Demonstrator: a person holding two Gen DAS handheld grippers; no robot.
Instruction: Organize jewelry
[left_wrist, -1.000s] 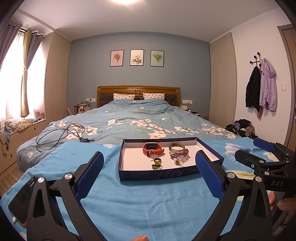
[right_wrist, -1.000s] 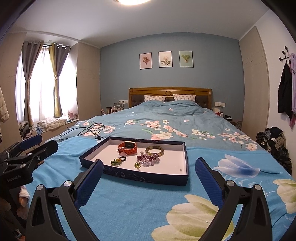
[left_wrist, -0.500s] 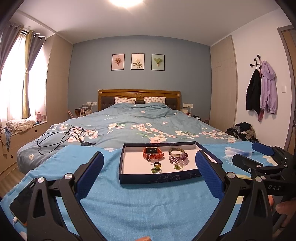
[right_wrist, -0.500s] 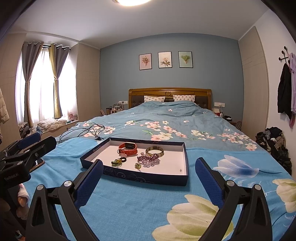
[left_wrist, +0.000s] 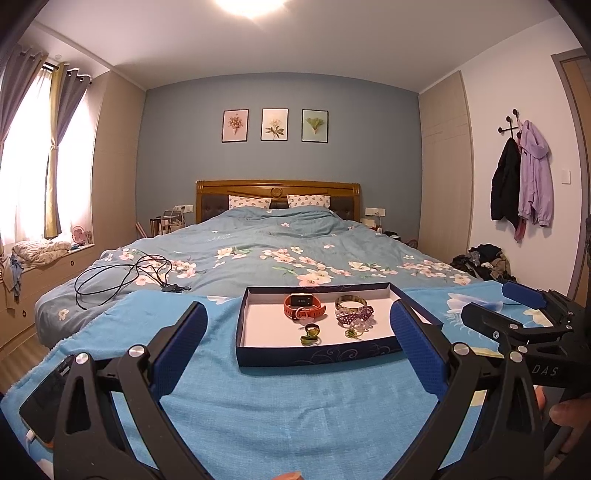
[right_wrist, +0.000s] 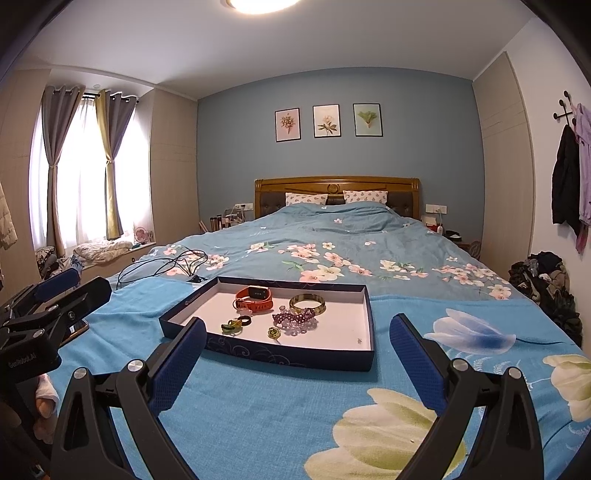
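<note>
A shallow dark-blue box tray (left_wrist: 317, 355) (right_wrist: 288, 356) with a white floor lies on the blue blanket on the bed. In it lie an orange watch (left_wrist: 303, 307) (right_wrist: 255, 298), a gold bangle (left_wrist: 350, 303) (right_wrist: 307, 302), a purple bead bracelet (left_wrist: 355, 316) (right_wrist: 295, 318), a black ring (left_wrist: 312, 328) (right_wrist: 244, 320), a green ring (left_wrist: 307, 339) (right_wrist: 229, 326) and a small green-gold piece (left_wrist: 351, 333) (right_wrist: 274, 332). My left gripper (left_wrist: 297, 345) is open and empty, just short of the tray. My right gripper (right_wrist: 297, 356) is open and empty, in front of the tray.
A black phone (left_wrist: 48, 400) lies on the blanket at the left. A tangle of black cable (left_wrist: 125, 275) (right_wrist: 166, 264) lies on the duvet beyond. The right gripper shows at the right of the left wrist view (left_wrist: 517, 314). The left gripper shows at the left of the right wrist view (right_wrist: 59, 291).
Both cameras have tilted up a little, so the tray sits lower in the views. Both grippers stay open and empty. The jewelry has not moved.
</note>
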